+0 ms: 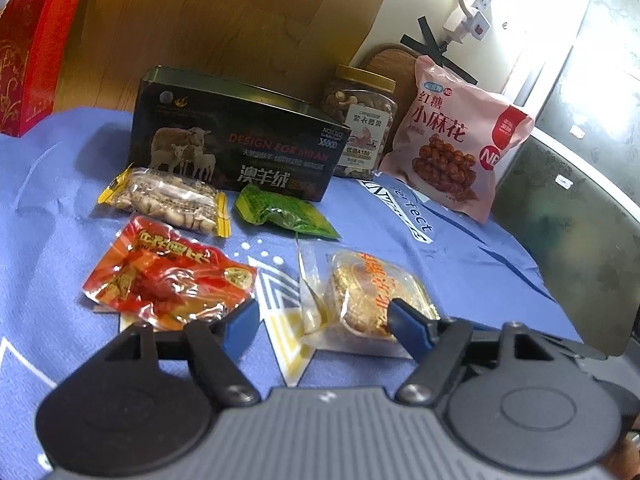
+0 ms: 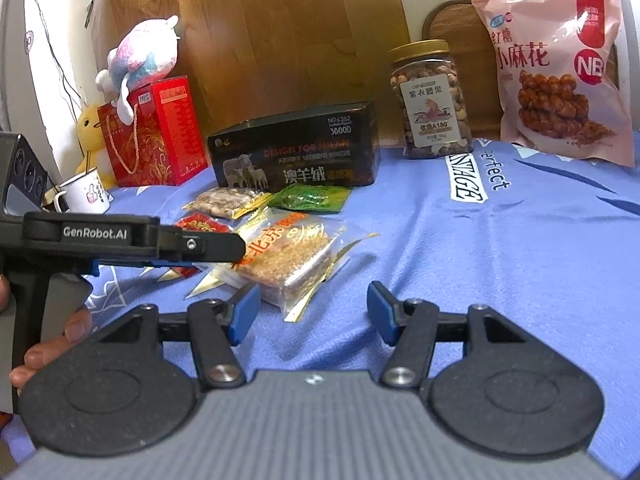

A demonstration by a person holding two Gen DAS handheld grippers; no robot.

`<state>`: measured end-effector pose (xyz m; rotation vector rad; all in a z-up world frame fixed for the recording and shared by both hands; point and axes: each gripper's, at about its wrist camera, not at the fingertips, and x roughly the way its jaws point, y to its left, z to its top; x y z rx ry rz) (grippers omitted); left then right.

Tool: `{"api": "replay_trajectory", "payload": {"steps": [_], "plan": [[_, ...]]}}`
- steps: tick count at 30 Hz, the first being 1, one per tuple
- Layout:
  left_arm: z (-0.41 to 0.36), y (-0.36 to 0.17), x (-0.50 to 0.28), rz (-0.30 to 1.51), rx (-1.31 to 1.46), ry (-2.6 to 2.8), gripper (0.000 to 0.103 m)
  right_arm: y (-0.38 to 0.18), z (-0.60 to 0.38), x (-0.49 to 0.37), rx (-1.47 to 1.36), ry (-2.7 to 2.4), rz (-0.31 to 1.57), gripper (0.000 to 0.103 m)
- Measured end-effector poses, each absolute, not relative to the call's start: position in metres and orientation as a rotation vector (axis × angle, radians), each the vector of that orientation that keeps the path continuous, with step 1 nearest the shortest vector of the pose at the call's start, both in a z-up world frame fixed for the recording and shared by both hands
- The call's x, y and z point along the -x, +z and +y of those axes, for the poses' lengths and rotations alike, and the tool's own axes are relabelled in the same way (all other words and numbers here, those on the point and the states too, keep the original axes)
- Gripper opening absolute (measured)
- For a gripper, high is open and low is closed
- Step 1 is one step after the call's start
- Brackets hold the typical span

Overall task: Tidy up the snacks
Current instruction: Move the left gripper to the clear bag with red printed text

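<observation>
Left wrist view
Left gripper (image 1: pixel 322 326): jaws are spread wide, nothing pinched; held low over the blue printed cloth (image 1: pixel 460 264).
Clear-wrapped golden pastry packet (image 1: pixel 368 292): lies just ahead of the right fingertip.
Red foil snack packet (image 1: pixel 168 276): seen by the left fingertip.
Yellow-ended nut packet (image 1: pixel 172 200), green packet (image 1: pixel 284 212): laid before the black sheep-printed box (image 1: pixel 236 136).

Right wrist view
Right gripper (image 2: pixel 314 306): jaws spread, empty.
Pastry packet (image 2: pixel 292 256): found ahead-left, under the left gripper's tip.
Pink twist-snack bag (image 2: pixel 560 72), clear nut jar (image 2: pixel 432 100): stood upright at the rear.
</observation>
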<state>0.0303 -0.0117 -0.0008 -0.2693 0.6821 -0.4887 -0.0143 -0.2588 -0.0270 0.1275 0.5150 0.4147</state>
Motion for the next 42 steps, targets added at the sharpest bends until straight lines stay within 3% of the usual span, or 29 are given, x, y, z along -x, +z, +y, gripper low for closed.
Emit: {"api": "replay_trajectory", "payload": {"steps": [38,42], "plan": [[0.003,0.001,-0.025,0.632,0.341,-0.489,0.076,-0.028,-0.262,0.013,-0.155,0.425,0.531,0.068],[0.006,0.002,-0.03,0.662,0.386,-0.504,0.076,-0.028,-0.262,0.011,-0.157,0.439,0.535,0.073]]}}
